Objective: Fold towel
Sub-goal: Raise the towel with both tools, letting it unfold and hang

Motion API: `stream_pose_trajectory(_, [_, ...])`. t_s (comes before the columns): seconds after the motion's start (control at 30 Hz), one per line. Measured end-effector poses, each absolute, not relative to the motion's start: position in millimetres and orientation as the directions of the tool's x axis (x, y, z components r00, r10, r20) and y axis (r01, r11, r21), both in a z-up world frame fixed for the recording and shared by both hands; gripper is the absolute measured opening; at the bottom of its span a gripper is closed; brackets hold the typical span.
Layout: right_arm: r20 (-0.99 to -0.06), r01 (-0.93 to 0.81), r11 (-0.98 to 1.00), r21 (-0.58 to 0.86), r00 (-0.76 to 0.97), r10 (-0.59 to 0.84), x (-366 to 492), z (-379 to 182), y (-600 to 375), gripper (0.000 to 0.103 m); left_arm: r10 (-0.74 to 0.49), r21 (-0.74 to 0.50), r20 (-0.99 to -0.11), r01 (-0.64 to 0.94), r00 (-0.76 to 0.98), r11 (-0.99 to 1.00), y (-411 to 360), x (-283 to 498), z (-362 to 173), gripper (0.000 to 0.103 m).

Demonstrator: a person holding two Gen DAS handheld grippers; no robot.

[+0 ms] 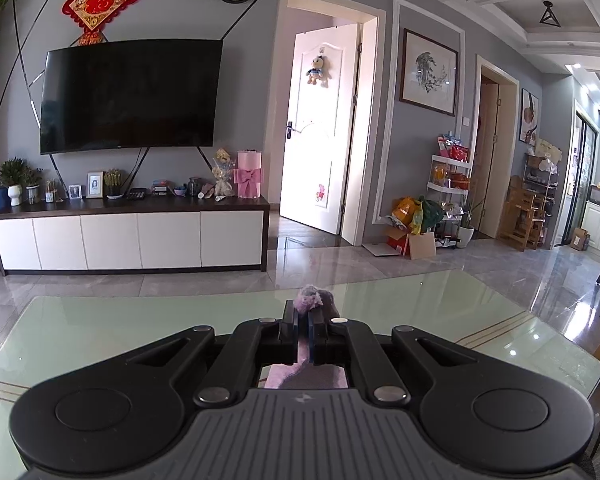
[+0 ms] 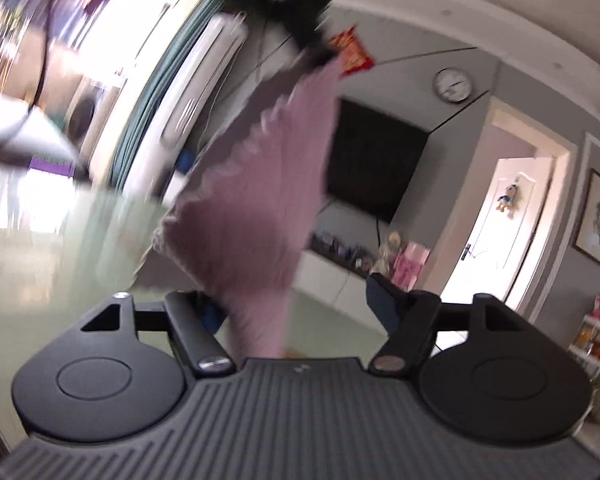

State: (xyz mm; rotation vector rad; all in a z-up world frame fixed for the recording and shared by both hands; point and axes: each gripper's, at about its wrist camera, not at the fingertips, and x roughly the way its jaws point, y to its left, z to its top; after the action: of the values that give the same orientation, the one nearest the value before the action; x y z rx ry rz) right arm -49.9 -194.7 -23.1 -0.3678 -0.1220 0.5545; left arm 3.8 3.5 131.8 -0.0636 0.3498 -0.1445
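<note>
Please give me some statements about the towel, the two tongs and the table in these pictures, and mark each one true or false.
1. The left tongs are shut on the towel. True.
2. The right tongs are clamped tightly on the towel. False: their jaws stand wide apart, and the towel hangs between them.
3. The towel is green. False: it is pinkish purple.
4. The table has a pale green glass top. True.
5. The towel lies folded flat on the table. False: it hangs from the left tongs.
</note>
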Motion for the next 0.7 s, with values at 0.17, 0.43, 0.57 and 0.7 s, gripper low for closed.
stream_pose_trajectory(0.17, [-0.061,-0.577,0.785,-0.226,0.813,0.580,-41.3,-13.0,-208.5,0.068,-0.146,-0.088,-0.347,0.123,0.927,0.989,5.8,5.4,127.0,0.005])
stream_pose_trajectory(0.43, [-0.162,-0.612,0.791,-0.022,0.783,0.601,-32.6,-13.6,-230.9,0.060,-0.133,-0.092,-0.356,0.108,0.925,0.990,13.3,3.5,123.7,0.005])
stream_pose_trajectory(0.57, [-0.171,-0.612,0.784,0.107,0.765,0.621,-28.4,-6.5,-245.6,0.049,-0.130,-0.085,-0.363,0.106,0.923,0.991,13.9,3.3,121.1,0.005])
stream_pose_trajectory(0.7, [-0.187,-0.606,0.779,0.162,0.756,0.627,-27.5,0.6,-250.0,0.044,-0.123,-0.084,-0.368,0.099,0.922,0.991,16.5,2.9,118.7,0.005])
